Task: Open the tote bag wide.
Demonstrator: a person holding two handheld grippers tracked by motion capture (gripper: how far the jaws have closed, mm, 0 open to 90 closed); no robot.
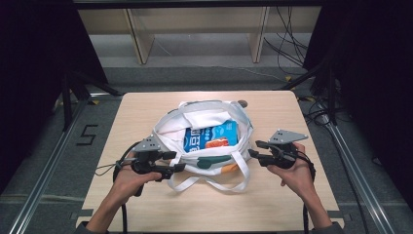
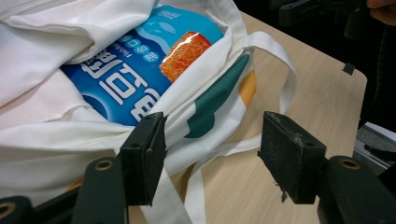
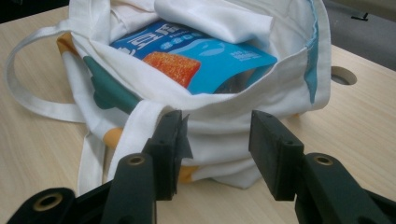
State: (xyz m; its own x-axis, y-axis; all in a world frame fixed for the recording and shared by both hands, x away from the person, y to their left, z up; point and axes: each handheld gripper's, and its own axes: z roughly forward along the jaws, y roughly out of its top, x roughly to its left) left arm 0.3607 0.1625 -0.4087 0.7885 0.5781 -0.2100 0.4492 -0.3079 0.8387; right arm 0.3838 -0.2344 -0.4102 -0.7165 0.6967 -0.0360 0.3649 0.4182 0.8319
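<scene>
A white cloth tote bag (image 1: 214, 168) with green and orange patches lies in the middle of the table, its mouth agape. Inside it rests a blue snack packet (image 1: 210, 137) bearing an orange picture, partly covered by folded white cloth. My left gripper (image 1: 178, 162) sits at the bag's near left corner. In the left gripper view its jaws stand apart (image 2: 213, 135) with the bag's front (image 2: 210, 100) just beyond them and the packet (image 2: 135, 70) above. My right gripper (image 1: 254, 148) is at the bag's right side. Its jaws (image 3: 219, 128) stand apart around a fold of the bag's wall (image 3: 219, 116) without pressing on it.
The bag's white handle (image 1: 214, 186) loops over the light wooden table (image 1: 146, 112) towards the front edge. A round cable hole (image 1: 242, 103) lies in the tabletop behind the bag. Beyond the table are pale shelf units, cables on the floor and dark frame posts at both sides.
</scene>
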